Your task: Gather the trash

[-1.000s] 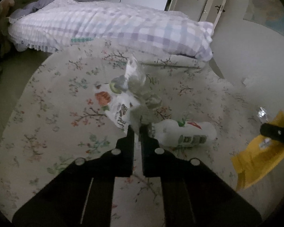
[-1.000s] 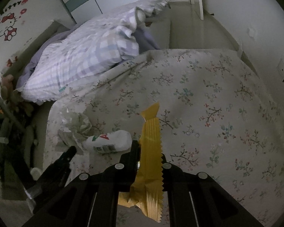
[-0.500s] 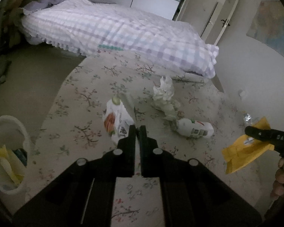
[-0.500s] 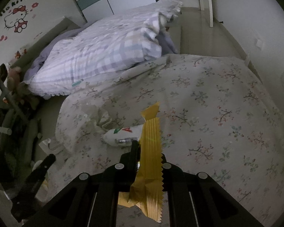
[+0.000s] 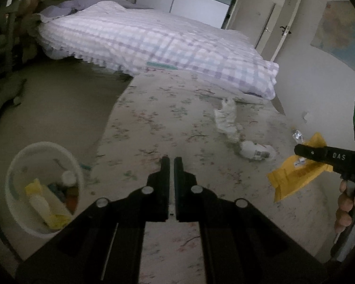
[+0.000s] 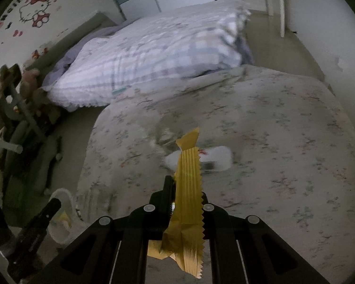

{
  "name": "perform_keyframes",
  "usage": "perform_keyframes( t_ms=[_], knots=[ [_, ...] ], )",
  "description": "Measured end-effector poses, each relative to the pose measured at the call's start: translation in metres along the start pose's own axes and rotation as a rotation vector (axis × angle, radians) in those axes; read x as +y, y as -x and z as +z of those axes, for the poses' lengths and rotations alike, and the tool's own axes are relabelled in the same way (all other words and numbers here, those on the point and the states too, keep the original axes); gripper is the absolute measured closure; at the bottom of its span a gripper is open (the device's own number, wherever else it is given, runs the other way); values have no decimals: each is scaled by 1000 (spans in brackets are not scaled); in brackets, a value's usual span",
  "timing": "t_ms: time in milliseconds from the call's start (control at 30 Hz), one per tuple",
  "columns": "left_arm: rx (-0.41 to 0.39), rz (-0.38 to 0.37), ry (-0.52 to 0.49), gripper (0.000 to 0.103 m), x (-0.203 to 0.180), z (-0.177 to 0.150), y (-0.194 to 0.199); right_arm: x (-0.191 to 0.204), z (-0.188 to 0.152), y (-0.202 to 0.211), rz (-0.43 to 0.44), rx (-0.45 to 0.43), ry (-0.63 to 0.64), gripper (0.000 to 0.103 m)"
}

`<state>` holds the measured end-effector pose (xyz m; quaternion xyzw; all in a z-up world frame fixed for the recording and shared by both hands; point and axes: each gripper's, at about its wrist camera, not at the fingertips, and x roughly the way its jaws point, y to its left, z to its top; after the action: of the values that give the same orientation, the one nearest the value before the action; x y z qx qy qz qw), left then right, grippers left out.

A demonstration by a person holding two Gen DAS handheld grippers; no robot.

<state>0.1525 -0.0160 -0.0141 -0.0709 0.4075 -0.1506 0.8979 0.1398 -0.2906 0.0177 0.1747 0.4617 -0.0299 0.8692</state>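
My right gripper (image 6: pixel 185 184) is shut on a yellow wrapper (image 6: pixel 188 189) and holds it above the floral bedspread (image 6: pixel 272 142); the wrapper also shows in the left wrist view (image 5: pixel 295 179). My left gripper (image 5: pixel 170 159) is shut with nothing visible between its jaws, above the bedspread's near edge. A white bottle (image 5: pixel 256 152) and crumpled white tissue (image 5: pixel 227 120) lie on the bedspread ahead to the right. A white trash bin (image 5: pixel 16 170) holding trash stands on the floor at lower left.
A checked purple duvet (image 5: pixel 153 40) lies across the far end of the bed. A small clear scrap (image 5: pixel 298 135) lies near the wall on the right. Stuffed toys and a rack (image 6: pixel 11 94) stand along the left. A door (image 5: pixel 267 21) is at the back.
The left gripper has pulled back and swung left; the carton it was by is out of view and the bin has come closer. The right gripper still holds the yellow wrapper and has shifted left.
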Motion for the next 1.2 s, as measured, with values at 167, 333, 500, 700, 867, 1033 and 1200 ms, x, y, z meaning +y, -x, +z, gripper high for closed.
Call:
perform_keyframes(
  t_ms=[167,333,500,700,867,1033,1200],
  knots=[
    [-11,26,22,100,28,-5,19,32,-7,-12,33,21,34,94],
    [57,29,68,73,53,-11,19,58,-14,-21,50,28,67,94],
    [98,28,114,34,58,-18,3,56,-16,-25,31,34,68,94],
    [205,-22,121,35,38,-26,-34,37,-13,-21,10,32,42,94],
    [266,9,105,39,24,-33,-59,26,-11,-13,-4,20,45,93],
    [314,26,102,55,20,-40,-77,14,-10,-12,-15,28,36,94],
    [306,16,88,61,18,-40,-75,6,-8,-7,-20,18,33,94]
  ],
)
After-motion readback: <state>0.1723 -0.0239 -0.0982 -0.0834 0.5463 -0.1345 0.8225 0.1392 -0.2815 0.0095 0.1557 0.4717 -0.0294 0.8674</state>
